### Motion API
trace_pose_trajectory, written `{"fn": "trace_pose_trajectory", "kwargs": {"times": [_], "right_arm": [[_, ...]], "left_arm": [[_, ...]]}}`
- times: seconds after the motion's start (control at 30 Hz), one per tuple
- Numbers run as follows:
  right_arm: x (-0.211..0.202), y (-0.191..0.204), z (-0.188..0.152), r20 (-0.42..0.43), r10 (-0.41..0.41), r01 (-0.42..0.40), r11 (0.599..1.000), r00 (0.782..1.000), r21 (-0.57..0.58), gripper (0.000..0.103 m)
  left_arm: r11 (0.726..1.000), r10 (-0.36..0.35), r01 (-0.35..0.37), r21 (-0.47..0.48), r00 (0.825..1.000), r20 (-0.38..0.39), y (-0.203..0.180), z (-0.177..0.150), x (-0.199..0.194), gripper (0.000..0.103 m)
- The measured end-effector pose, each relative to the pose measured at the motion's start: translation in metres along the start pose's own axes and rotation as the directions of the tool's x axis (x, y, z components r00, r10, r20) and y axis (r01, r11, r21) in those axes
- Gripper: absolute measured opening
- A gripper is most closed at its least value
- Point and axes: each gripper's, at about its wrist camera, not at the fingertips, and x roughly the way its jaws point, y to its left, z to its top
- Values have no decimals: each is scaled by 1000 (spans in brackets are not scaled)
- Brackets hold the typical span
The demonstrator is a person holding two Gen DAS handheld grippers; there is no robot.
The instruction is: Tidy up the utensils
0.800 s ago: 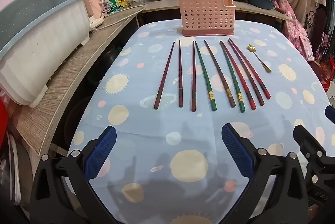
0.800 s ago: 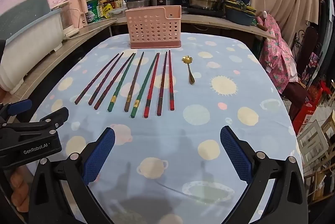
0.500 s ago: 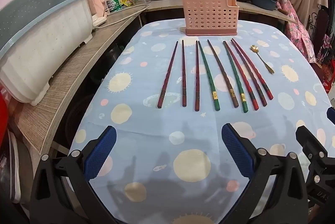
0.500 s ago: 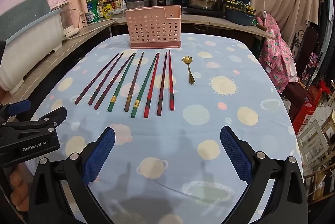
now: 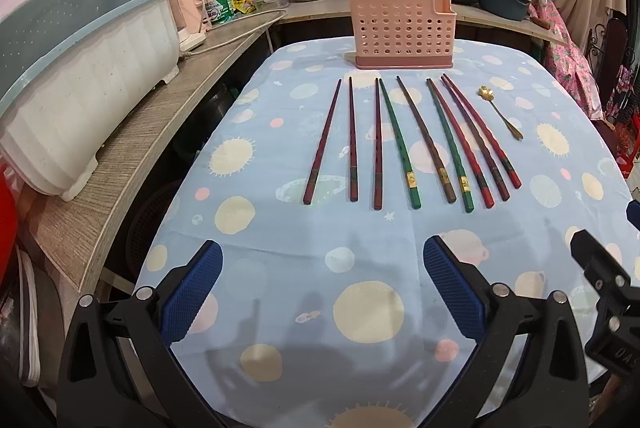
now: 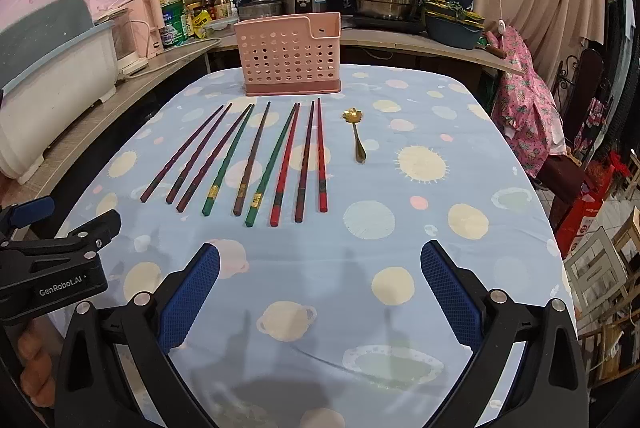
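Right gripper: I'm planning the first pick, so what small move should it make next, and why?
Probably ease the right gripper forward and down toward the gold spoon. Its jaws stand wide open and empty, short of the utensils, and the spoon lies alone on its side of the chopsticks, with the pink holder still empty as far as shows.

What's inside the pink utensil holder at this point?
Nothing pokes above the pink utensil holder, and no utensil shows through its holes. All nine chopsticks and the gold spoon lie on the tablecloth. The holder's floor is hidden by its front wall.
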Motion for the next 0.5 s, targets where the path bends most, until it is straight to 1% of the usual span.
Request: {"fn": "trace_pose_trajectory", "kwargs": {"times": [0.5], "right_arm": [[-2, 1, 0, 7, 7, -7, 1000, 1000, -7, 96]], "left_arm": [[1000, -1, 1, 0, 1000, 8, 1, -2, -4, 96]]}}
